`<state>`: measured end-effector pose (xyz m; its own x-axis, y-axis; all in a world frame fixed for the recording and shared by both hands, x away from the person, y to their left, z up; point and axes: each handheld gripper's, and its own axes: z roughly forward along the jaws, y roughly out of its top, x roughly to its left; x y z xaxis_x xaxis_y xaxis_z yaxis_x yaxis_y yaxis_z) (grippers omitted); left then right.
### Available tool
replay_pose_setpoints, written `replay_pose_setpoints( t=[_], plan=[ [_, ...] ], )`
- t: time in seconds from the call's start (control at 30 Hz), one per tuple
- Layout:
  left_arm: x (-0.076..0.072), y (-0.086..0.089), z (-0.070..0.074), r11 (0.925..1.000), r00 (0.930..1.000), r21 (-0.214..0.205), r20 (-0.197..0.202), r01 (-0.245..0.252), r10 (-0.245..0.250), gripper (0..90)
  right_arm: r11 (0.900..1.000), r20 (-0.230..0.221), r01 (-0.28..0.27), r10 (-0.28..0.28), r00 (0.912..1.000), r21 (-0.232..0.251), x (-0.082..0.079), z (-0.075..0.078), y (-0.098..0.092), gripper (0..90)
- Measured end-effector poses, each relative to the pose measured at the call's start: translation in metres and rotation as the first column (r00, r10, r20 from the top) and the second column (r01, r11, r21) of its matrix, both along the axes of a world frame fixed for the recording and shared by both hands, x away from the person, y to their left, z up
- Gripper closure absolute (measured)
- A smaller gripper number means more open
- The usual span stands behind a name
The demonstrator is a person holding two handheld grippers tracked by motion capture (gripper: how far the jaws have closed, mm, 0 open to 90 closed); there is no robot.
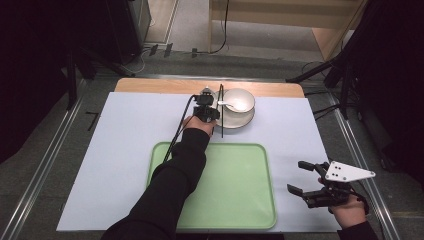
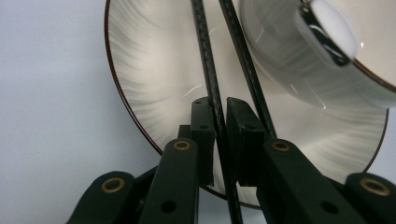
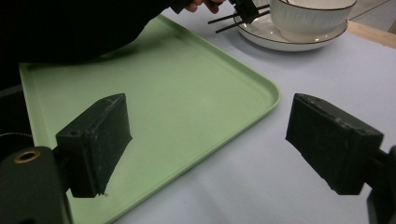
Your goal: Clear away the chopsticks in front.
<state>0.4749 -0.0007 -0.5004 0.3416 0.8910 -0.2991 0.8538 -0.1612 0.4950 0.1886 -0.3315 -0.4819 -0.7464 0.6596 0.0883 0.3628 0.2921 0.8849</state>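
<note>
Chopsticks [image 2: 212, 88], thin, black and paired, lie across the white plate [image 2: 154, 79] beside the bowl [image 2: 299, 70], one pinched by the left gripper [image 2: 220, 140]. Their tips run out of view. The right gripper [image 3: 208, 140] hangs spread wide above the bench [image 3: 299, 93] near the green tray [image 3: 187, 98].

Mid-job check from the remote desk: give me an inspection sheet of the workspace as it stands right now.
Surface: pale sheet over a wooden table.
Job's things: green tray, nothing on it; bowl with a white spoon inside, standing on a plate; two black chopsticks lying across the plate's edge.
Clutter: nothing seen.
Grippers: left hand-held gripper closed on one chopstick; right hand-held gripper open, holding nothing, right of the tray.
Cables: black cable trailing from the left hand-held gripper along the sleeve; more cables on the floor behind.
Surroundings: metal rails beside the table, dark stands, a wooden cabinet at the back.
</note>
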Motion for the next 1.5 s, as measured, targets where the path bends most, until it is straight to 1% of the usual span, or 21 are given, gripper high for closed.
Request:
replay_pose_setpoints(
  t=[0.07, 0.17, 0.33, 0.43, 0.53, 0.57, 0.6, 0.67, 0.77, 0.83, 0.9, 0.93, 0.97, 1.0, 1.03, 1.1, 1.13, 1.23, 1.27, 1.33, 1.5],
  plan=[
    [0.001, 0.001, 0.0, 0.9997, 0.9997, -0.012, -0.013, -0.02, 0.02, 83.8, 1.0, -0.003, 0.0, 0.0, 1.0, -0.003, 0.0, 0.0, 0.0, 14.2],
    [0.001, 0.001, -0.001, 0.9992, 0.9993, -0.019, -0.012, -0.036, 0.036, 85.3, 1.0, -0.004, 0.0, 0.0, 1.0, -0.001, 0.0, 0.0, 0.0, 14.2],
    [0.002, 0.002, 0.0, 0.9988, 0.9989, -0.03, -0.028, -0.038, 0.037, 86.0, 1.0, -0.004, -0.003, 0.003, 1.0, -0.004, 0.0, 0.0, 0.001, 14.2],
    [0.002, 0.002, 0.0, 0.9988, 0.9989, -0.03, -0.028, -0.038, 0.037, 86.1, 1.0, -0.003, -0.004, 0.004, 1.0, -0.004, 0.0, 0.0, 0.001, 14.2],
    [0.002, 0.005, 0.003, 0.9984, 0.9989, -0.039, -0.026, -0.04, 0.039, 86.3, 1.0, -0.001, -0.005, 0.005, 1.0, -0.003, 0.0, 0.0, 0.0, 14.2],
    [0.001, 0.008, 0.008, 0.9986, 0.9992, -0.038, -0.017, -0.037, 0.036, 86.3, 1.0, 0.0, -0.005, 0.005, 1.0, -0.002, 0.0, 0.0, 0.001, 14.2],
    [0.001, 0.008, 0.008, 0.9986, 0.9992, -0.038, -0.017, -0.037, 0.036, 86.3, 1.0, 0.0, -0.005, 0.005, 1.0, -0.002, 0.0, 0.0, 0.001, 14.2],
    [0.002, 0.017, 0.017, 0.9978, 0.9993, -0.057, -0.011, -0.035, 0.035, 86.3, 1.0, 0.001, -0.009, 0.009, 1.0, -0.004, 0.0, 0.0, 0.001, 14.2],
    [0.002, 0.03, 0.027, 0.9979, 0.9996, -0.059, 0.0, -0.028, 0.028, 86.4, 0.9999, 0.001, -0.009, 0.009, 1.0, -0.008, -0.001, 0.0, 0.0, 14.2],
    [0.002, 0.04, 0.032, 0.9974, 0.9995, -0.066, 0.0, -0.03, 0.031, 86.4, 0.9999, -0.001, -0.008, 0.008, 1.0, -0.009, -0.001, -0.001, 0.0, 14.2],
    [0.001, 0.049, 0.036, 0.997, 0.9996, -0.073, -0.001, -0.027, 0.027, 86.4, 0.9999, -0.001, -0.008, 0.008, 1.0, -0.012, -0.001, -0.001, 0.001, 14.2],
    [0.001, 0.049, 0.036, 0.997, 0.9996, -0.073, -0.001, -0.027, 0.027, 86.4, 0.9999, -0.002, -0.007, 0.007, 1.0, -0.013, -0.001, -0.001, 0.001, 14.2],
    [0.0, 0.054, 0.039, 0.9966, 0.9996, -0.078, 0.001, -0.028, 0.028, 86.4, 0.9999, -0.002, -0.007, 0.007, 1.0, -0.013, -0.001, -0.001, 0.001, 14.2],
    [-0.002, 0.064, 0.043, 0.9968, 0.9997, -0.077, 0.003, -0.023, 0.024, 86.4, 0.9999, -0.002, -0.007, 0.007, 1.0, -0.015, -0.002, -0.001, 0.001, 14.2],
    [-0.004, 0.069, 0.045, 0.9968, 0.9998, -0.077, 0.006, -0.02, 0.02, 86.4, 0.9998, -0.001, -0.008, 0.008, 1.0, -0.017, -0.002, -0.001, 0.001, 14.2],
    [-0.007, 0.079, 0.047, 0.9958, 0.9999, -0.09, 0.007, -0.015, 0.016, 86.4, 0.9998, 0.0, -0.007, 0.007, 1.0, -0.019, -0.002, 0.0, 0.001, 14.2],
    [-0.01, 0.085, 0.049, 0.9938, 1.0, -0.111, 0.004, -0.008, 0.008, 86.4, 0.9998, 0.001, -0.007, 0.007, 1.0, -0.018, -0.002, 0.0, 0.001, 14.2],
    [-0.019, 0.099, 0.052, 0.9925, 1.0, -0.122, 0.006, 0.006, -0.005, 86.4, 0.9999, 0.003, -0.006, 0.006, 1.0, -0.014, -0.003, 0.0, 0.001, 14.2],
    [-0.019, 0.099, 0.052, 0.9925, 1.0, -0.122, 0.006, 0.006, -0.005, 86.4, 0.9999, 0.003, -0.006, 0.006, 1.0, -0.014, -0.003, 0.0, 0.001, 14.2],
    [-0.032, 0.111, 0.056, 0.9921, 0.9995, -0.122, 0.02, 0.028, -0.026, 86.4, 0.9998, -0.001, -0.006, 0.006, 1.0, -0.02, -0.002, -0.001, 0.001, 14.2],
    [-0.051, 0.127, 0.06, 0.9928, 0.9974, -0.103, 0.044, 0.061, -0.057, 86.3, 0.9997, -0.003, -0.007, 0.007, 1.0, -0.022, -0.002, -0.001, 0.003, 14.2]
  ],
)
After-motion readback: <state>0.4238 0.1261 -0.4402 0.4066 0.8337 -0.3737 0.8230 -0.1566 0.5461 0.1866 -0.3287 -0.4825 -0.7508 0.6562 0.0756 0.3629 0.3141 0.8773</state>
